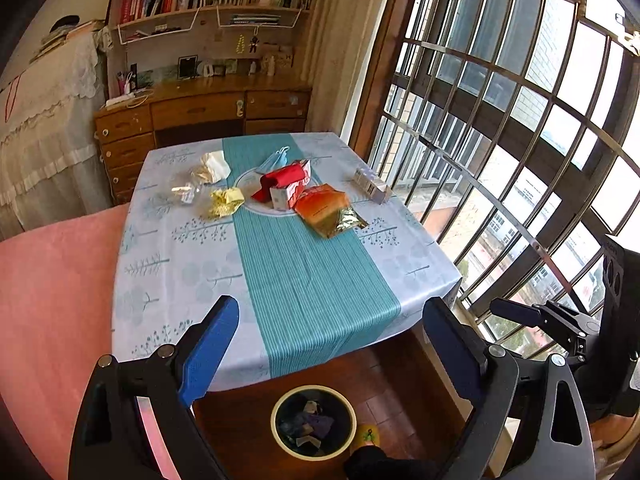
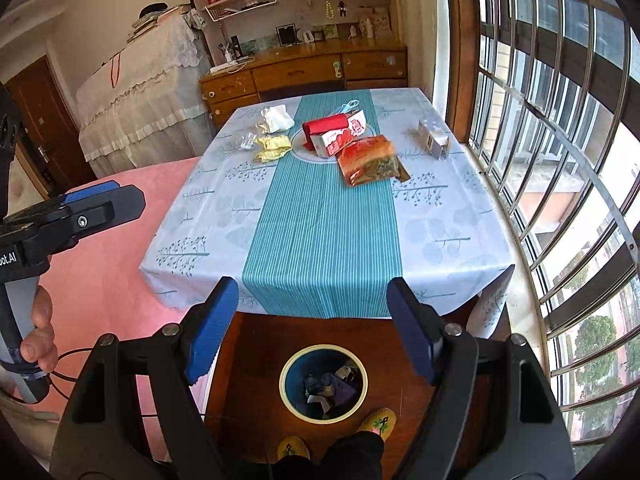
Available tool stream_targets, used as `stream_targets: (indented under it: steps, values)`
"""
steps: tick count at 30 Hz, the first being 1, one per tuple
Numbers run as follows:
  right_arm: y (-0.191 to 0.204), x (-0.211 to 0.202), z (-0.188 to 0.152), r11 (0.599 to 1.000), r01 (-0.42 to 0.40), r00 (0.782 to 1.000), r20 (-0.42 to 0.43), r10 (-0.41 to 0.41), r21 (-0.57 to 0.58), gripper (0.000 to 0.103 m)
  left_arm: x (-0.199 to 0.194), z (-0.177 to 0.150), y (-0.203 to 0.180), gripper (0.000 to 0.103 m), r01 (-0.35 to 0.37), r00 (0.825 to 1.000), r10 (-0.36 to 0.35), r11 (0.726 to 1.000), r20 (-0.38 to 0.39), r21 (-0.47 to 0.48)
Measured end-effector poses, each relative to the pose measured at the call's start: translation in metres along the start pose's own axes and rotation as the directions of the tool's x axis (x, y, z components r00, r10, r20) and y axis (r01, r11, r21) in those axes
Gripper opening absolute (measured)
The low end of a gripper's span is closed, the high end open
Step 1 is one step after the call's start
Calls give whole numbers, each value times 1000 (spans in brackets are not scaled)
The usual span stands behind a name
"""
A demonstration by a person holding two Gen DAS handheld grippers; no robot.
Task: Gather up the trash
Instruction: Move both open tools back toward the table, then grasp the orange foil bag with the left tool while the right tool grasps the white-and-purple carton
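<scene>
Both our left hand-held gripper (image 1: 332,320) and right hand-held gripper (image 2: 312,300) hung spread and empty above the trash bin (image 2: 323,384), wrappers (image 2: 368,156) littering the counter (image 2: 320,220) beyond.

Crumpled wrappers (image 1: 326,210), cartons (image 2: 334,138) on table's far half, bin (image 2: 323,383) holding scraps below

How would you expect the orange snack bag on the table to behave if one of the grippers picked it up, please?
The orange snack bag looks like thin glossy foil lying flattened, so probably light and floppy. Its shiny surface may slip between the pads. It seems crumpled and open at one end, so it could sag or crinkle.
</scene>
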State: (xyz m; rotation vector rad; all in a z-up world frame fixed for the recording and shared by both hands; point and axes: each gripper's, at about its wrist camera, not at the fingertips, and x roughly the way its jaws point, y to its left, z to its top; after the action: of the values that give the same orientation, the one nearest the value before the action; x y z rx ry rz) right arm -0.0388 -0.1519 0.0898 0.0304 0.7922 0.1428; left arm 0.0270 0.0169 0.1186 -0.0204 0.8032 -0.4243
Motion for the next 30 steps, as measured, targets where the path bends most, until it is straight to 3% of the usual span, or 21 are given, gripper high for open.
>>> stream_targets:
  steps: [9, 17, 23, 30]
  values:
    - [-53, 27, 58, 998, 49, 998, 32, -50, 41, 74, 67, 63, -27, 94, -46, 998, 47, 998, -43, 35]
    - [-146, 119, 126, 998, 43, 999, -23, -42, 49, 74, 203, 123, -24, 94, -89, 982, 78, 994, -171, -62]
    - [-219, 207, 176, 998, 31, 994, -108, -25, 51, 74, 328, 153, -23, 94, -152, 941, 95, 976, -324, -156]
    - [-273, 306, 215, 1000, 14, 983, -186, -14, 1, 74, 457, 162, -22, 94, -247, 877, 113, 940, -466, -237]
